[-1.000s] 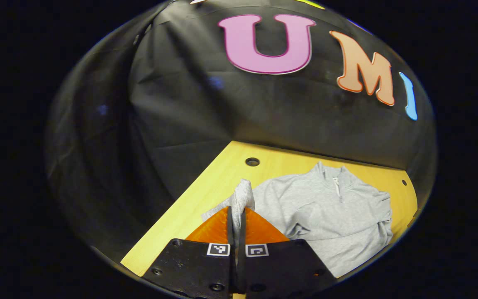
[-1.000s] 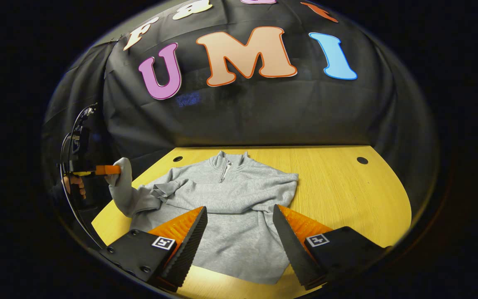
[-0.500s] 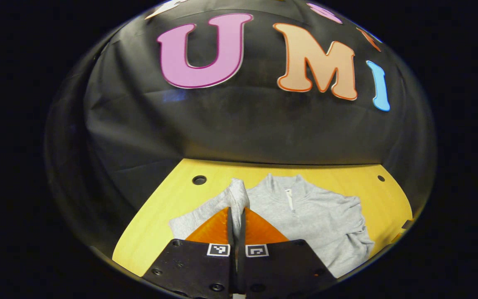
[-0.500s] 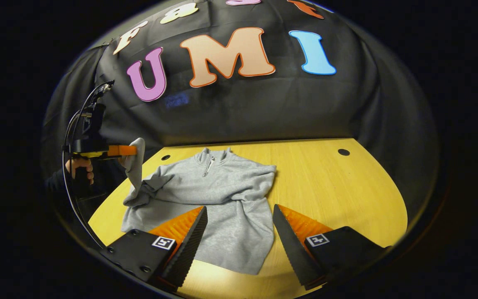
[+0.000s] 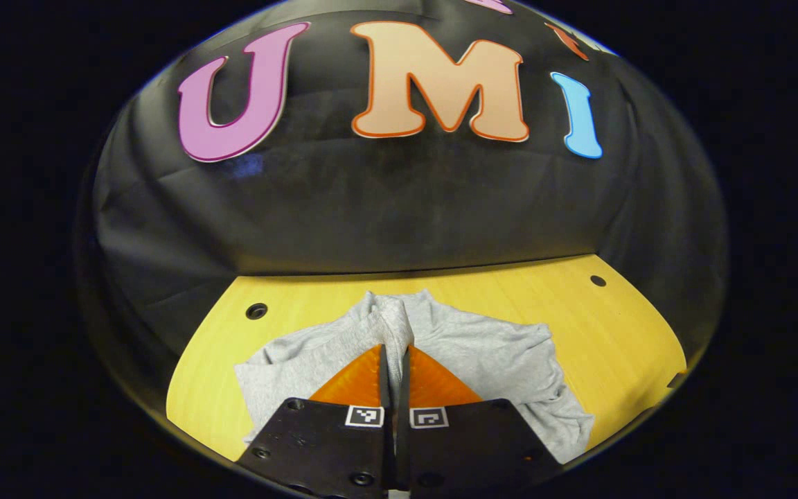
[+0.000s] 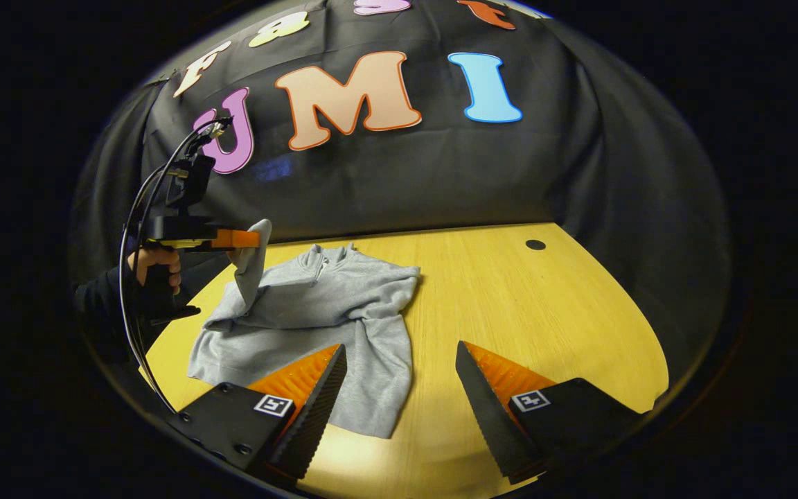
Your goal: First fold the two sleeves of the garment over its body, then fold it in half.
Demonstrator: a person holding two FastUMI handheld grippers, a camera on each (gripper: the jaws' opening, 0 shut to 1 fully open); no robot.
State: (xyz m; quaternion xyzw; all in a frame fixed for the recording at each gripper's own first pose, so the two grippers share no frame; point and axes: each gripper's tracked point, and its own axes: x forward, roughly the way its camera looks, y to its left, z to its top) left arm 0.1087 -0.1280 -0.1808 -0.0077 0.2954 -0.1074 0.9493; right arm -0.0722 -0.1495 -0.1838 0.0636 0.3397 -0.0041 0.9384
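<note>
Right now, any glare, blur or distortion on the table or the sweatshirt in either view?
Left gripper view: strong fisheye bend in the table's far edge, sweatshirt sharp, the left gripper shut on its sleeve. Right gripper view: bright glare patch on the tabletop between the right gripper's fingers, dim left rim, no motion blur.

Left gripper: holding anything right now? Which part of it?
Yes. The left gripper is shut on the sweatshirt's sleeve cuff, lifted above the table. The right gripper is open, holding nothing.
</note>
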